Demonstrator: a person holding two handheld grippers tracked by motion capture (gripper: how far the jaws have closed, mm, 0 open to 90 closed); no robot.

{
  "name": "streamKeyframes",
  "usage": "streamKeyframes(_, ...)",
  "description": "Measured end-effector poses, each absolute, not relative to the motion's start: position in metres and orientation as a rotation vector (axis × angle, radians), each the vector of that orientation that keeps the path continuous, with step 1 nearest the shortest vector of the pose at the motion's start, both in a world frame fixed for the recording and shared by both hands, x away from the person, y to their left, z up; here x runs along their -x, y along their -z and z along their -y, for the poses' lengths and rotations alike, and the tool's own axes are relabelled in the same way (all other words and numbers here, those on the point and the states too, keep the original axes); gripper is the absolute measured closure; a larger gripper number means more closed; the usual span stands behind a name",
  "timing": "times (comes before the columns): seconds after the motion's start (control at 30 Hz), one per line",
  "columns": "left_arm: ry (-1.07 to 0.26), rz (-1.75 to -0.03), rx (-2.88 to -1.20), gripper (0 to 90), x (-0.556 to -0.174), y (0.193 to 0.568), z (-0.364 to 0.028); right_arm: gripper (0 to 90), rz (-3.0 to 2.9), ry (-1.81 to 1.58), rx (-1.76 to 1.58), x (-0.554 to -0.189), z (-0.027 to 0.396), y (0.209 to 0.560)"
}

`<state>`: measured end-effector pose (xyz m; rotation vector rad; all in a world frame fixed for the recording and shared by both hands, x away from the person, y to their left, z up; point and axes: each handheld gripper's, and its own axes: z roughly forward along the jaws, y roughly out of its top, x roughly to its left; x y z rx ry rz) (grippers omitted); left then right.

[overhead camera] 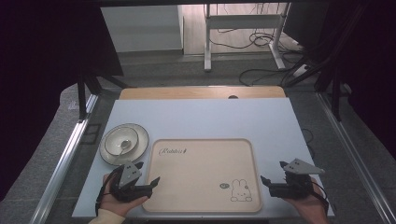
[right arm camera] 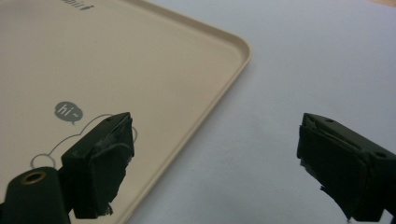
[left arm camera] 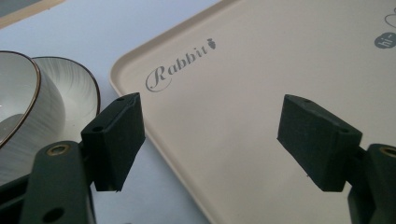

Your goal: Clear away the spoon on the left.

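A beige tray (overhead camera: 201, 168) printed with "Rabbit" and a rabbit drawing lies at the front middle of the pale table (overhead camera: 201, 119). Left of it, a white bowl (overhead camera: 121, 141) holding a spoon (overhead camera: 125, 144) sits on a striped plate (overhead camera: 140, 140). My left gripper (overhead camera: 148, 175) hovers open over the tray's (left arm camera: 280, 56) front left edge, nothing between its jaws, with the bowl (left arm camera: 18, 107) and plate (left arm camera: 70, 93) just beyond it to the left. My right gripper (overhead camera: 272, 171) stands open at the tray's (right arm camera: 140, 60) front right edge, one jaw over the tray, the other over bare table (right arm camera: 303, 56).
A wooden board edge (overhead camera: 201, 92) runs along the table's far side. Metal rails (overhead camera: 70, 154) flank the table. Beyond it on the floor stand a white desk frame (overhead camera: 208, 42) and loose cables (overhead camera: 261, 39).
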<state>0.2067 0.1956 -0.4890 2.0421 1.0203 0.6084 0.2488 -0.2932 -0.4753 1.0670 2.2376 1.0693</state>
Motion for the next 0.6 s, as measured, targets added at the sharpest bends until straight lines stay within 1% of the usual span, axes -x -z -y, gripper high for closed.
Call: streamKeyframes(0.6,-0.615,-1.013,-2.047,22.9,-0.2055,0.4879,-0.2013,14.7,-2.232,-1.057,-1.105,-0.2462,0.2955,0.4746)
